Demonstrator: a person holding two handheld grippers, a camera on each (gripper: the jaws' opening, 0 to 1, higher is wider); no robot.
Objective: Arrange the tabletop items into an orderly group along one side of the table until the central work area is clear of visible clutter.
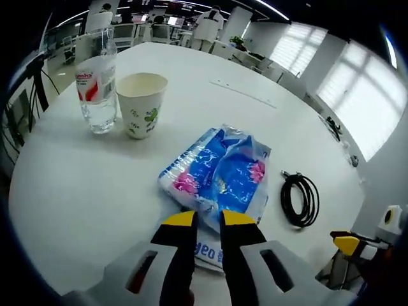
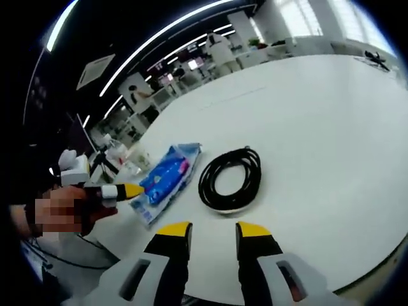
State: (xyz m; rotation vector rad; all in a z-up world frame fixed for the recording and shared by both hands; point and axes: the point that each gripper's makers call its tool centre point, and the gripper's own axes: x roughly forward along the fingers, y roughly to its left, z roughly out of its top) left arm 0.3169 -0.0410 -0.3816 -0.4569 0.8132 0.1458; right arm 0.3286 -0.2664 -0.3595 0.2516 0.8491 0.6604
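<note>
Left gripper view, wipes pack [image 1: 220,171], cup [image 1: 141,103], bottle [image 1: 97,80]

1. The table [image 1: 76,191] has a smooth white top with a dull, matt finish.
2. The bottle [image 1: 97,80] is clear plastic, glossy, with a paper-like label in red and white.
3. The cup [image 1: 141,103] looks like matt paper with a green printed pattern.
4. The packet [image 1: 220,171] is crinkled blue plastic film, shiny where it creases.
5. The cable [image 2: 231,178] has a smooth black rubbery sheath with a slight sheen.
</note>
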